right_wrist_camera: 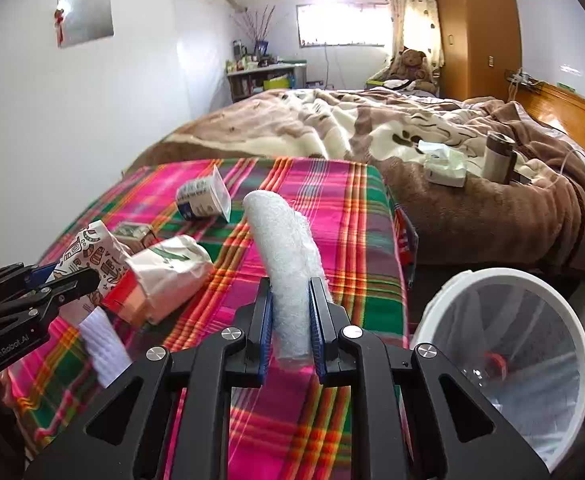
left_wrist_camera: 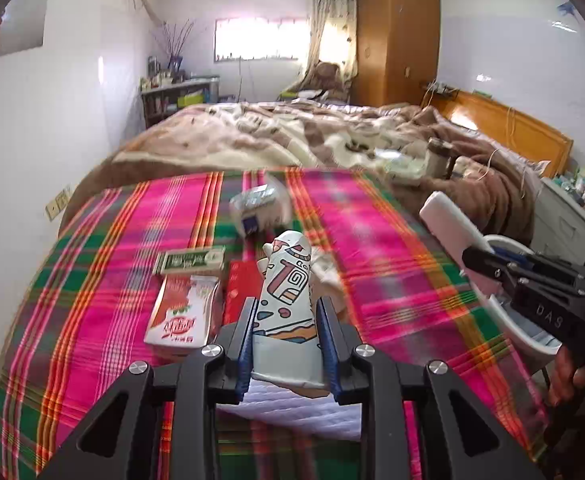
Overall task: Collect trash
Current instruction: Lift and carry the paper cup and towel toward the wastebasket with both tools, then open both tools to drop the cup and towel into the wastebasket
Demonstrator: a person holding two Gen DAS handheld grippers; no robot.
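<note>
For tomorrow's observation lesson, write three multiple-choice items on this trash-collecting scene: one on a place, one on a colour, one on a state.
1. Where is the white bin?
A. beside the plaid cloth's right edge
B. on the brown blanket
C. by the window

2. What colour is the rolled wrap in the right gripper?
A. red
B. white
C. green

3. How is the left gripper?
A. open and empty
B. shut on the patterned paper bag
C. resting in the bin

Answers:
1 A, since the bin sits just off the plaid cloth.
2 B, since the wrap is white throughout.
3 B, since its pads press both sides of the bag.
</note>
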